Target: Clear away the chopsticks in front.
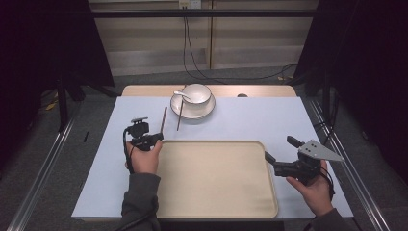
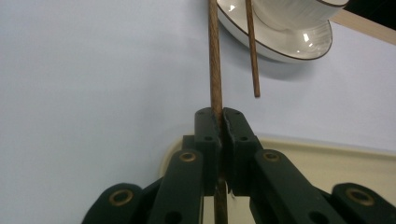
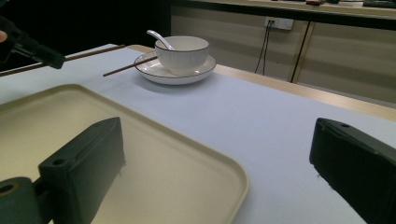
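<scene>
Forearms enter the high view from the bottom, each hand holding a black two-jaw gripper over a counter (image 1: 240, 122) covered in pale blue. The left gripper (image 1: 155, 138) sits at the far left corner of a wide cream plastic tray (image 1: 216, 178), gripping a thin brown wooden chopstick (image 1: 163, 120) that points away toward a white ceramic bowl (image 1: 196, 94). That bowl stands on a white saucer (image 1: 208, 109) with a white spoon (image 1: 182, 94) in it. A second brown chopstick (image 1: 179, 117) leans with its far end on the saucer. The right gripper (image 1: 278, 155) hovers at the tray's right edge.

Left gripper view: its jaws are pressed together on the first chopstick, which runs straight up the frame just above the counter, though whether its far tip touches the cloth is hard to tell. The second chopstick lies just beside it, apart, its end on the saucer.

Right gripper view: the 2 jaws stand wide apart, empty, above the tray's near corner and the counter.
</scene>
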